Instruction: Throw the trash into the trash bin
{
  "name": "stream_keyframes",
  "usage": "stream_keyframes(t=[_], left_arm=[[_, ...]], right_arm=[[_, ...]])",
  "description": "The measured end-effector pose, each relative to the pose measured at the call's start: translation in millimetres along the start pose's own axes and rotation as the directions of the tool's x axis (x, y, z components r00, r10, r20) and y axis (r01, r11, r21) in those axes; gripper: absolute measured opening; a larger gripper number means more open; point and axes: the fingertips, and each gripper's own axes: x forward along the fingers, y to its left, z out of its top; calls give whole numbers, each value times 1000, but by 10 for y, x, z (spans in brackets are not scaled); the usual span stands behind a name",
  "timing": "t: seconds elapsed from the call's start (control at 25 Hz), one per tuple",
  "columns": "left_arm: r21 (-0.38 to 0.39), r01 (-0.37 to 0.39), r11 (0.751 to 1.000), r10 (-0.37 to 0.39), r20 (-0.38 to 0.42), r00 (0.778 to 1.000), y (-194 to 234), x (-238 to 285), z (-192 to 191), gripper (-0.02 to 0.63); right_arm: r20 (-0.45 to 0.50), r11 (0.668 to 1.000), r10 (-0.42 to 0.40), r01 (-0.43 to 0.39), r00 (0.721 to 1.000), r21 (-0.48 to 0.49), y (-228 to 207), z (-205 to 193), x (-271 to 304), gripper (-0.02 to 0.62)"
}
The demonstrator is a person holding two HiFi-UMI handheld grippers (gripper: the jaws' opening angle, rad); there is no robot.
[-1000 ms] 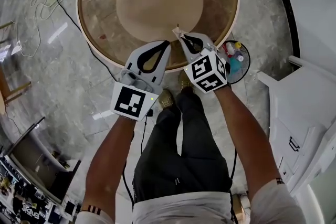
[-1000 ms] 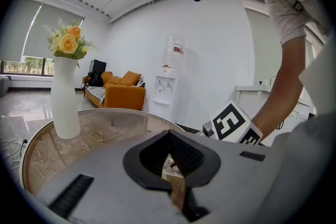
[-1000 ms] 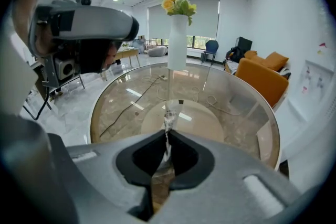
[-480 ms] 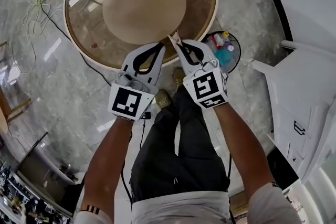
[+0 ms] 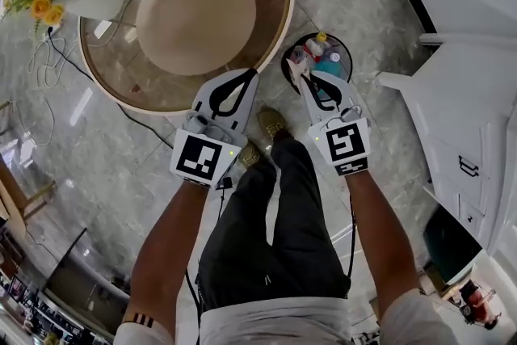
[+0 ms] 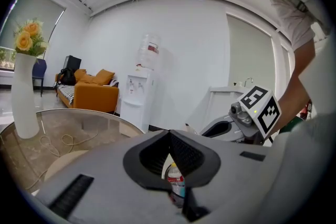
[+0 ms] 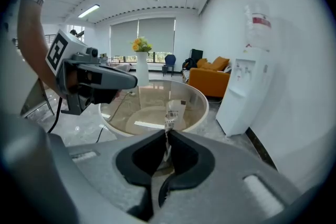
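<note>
Head view: bottles [image 5: 325, 51], apparently, in bin [image 5: 350, 59]

Left tongs [image 5: 254, 73] closed and empty; right tongs [image 5: 292, 62] pinch a wrapper [image 7: 171, 111].

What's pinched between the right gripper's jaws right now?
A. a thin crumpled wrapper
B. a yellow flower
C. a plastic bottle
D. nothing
A: in the right gripper view, the right gripper has its jaws closed on a thin crumpled wrapper that sticks up past the tips.
</note>
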Motion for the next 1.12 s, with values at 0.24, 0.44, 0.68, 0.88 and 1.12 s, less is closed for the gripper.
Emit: stream_keyframes(t=[0.24,0.44,0.68,0.88,1.12], left_arm=[[-4,34,999,-34,-11,999,-290,184,-48,0],[-1,33,999,-33,-11,999,-397,327,-26,0],[-4,18,1000,-18,-32,999,-456,459,-34,0],[-11,-9,1000,8,-46,999,-445,513,-68,0],[-21,-37,999,35,-58,998,-441,568,-116,0]], right_arm=[[-90,999,-32,35,995,27,-307,-540,-111,17],[-187,999,-19,24,982,23,-507,-966,-44,19],[-290,1000,17,-14,957,12,-653,-1342,113,54],[-341,999,35,-34,939,11,-734,-1541,174,131],[-346,998,56,-53,936,17,-798,-1638,199,211]])
